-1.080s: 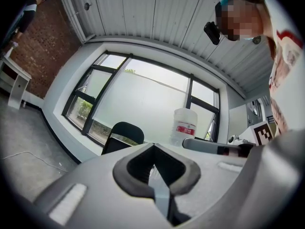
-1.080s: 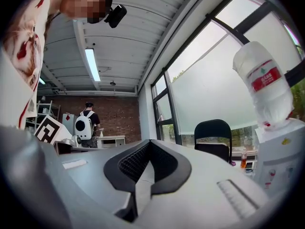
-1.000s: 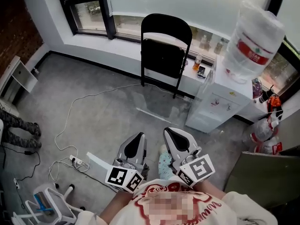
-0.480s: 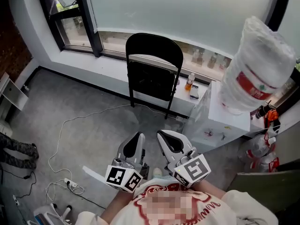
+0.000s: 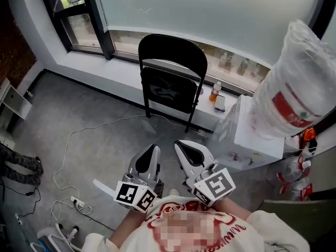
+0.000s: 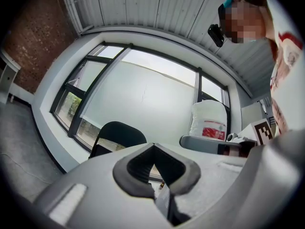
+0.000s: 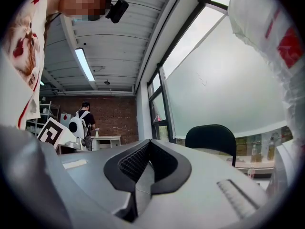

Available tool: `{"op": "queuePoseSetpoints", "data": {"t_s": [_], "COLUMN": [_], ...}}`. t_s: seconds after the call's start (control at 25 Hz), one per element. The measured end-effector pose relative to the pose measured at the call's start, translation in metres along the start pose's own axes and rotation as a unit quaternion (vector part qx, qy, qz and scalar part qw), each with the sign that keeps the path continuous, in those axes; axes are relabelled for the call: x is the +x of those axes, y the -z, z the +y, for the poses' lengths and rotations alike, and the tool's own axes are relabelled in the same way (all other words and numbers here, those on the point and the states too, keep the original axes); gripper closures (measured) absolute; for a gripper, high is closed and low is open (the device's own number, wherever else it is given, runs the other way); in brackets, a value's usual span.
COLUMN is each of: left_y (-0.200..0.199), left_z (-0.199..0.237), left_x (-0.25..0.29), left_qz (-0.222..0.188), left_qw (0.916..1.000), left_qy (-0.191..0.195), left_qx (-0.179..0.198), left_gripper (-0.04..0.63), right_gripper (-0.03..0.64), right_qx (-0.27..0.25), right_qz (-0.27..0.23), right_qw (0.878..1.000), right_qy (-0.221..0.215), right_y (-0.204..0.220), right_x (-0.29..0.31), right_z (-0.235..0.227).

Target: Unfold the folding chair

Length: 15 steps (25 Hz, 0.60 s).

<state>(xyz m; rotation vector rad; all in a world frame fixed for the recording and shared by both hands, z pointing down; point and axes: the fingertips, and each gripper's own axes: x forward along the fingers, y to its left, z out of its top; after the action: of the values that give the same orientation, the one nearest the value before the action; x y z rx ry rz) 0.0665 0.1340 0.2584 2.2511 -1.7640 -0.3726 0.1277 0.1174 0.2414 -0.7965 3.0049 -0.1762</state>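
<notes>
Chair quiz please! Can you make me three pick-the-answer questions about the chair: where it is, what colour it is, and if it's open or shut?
1. Where is the chair?
A. lying flat on the floor
B. upright by the window ledge
C. on top of a table

2. What colour is the chair?
A. black
B. red
C. yellow

3. How is the chair right now?
A. open, with someone sitting on it
B. broken in pieces
C. folded up

Answers:
1 B: it stands on its legs right in front of the ledge.
2 A: its back, seat and frame are all black.
3 C: the seat is tipped up flat against the frame, so nobody could sit on it yet.
</notes>
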Motion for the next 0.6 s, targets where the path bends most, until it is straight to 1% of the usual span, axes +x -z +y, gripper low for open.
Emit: {"op": "queuePoseSetpoints", "data": {"t_s": [0.28, 0.4, 0.6], "left_y": [0.004, 0.003, -0.001], "left_z": [0.006, 0.015, 0.022], "left_x": [-0.003, -0.002, 0.019], "left_qz": [0.010, 0.009, 0.005], "left_qw": [0.9996, 0.9994, 0.9997], "left_qy": [-0.025, -0.033, -0.024], "left_qx": [0.008, 0.002, -0.004], "left_gripper": [0.595, 0.595, 0.595], "right_gripper": [0.594, 0.594, 0.594], "right_qx": [0.024, 0.025, 0.025], "right_qz": [0.006, 0.011, 0.007], "right_qw": [0.999, 0.999, 0.999], "right_qy": [-0.022, -0.029, -0.025], "right_y": [0.012, 0.015, 0.012], "right_x": [0.005, 0.010, 0.021], "right_z": [0.003, 0.005, -0.008]}}
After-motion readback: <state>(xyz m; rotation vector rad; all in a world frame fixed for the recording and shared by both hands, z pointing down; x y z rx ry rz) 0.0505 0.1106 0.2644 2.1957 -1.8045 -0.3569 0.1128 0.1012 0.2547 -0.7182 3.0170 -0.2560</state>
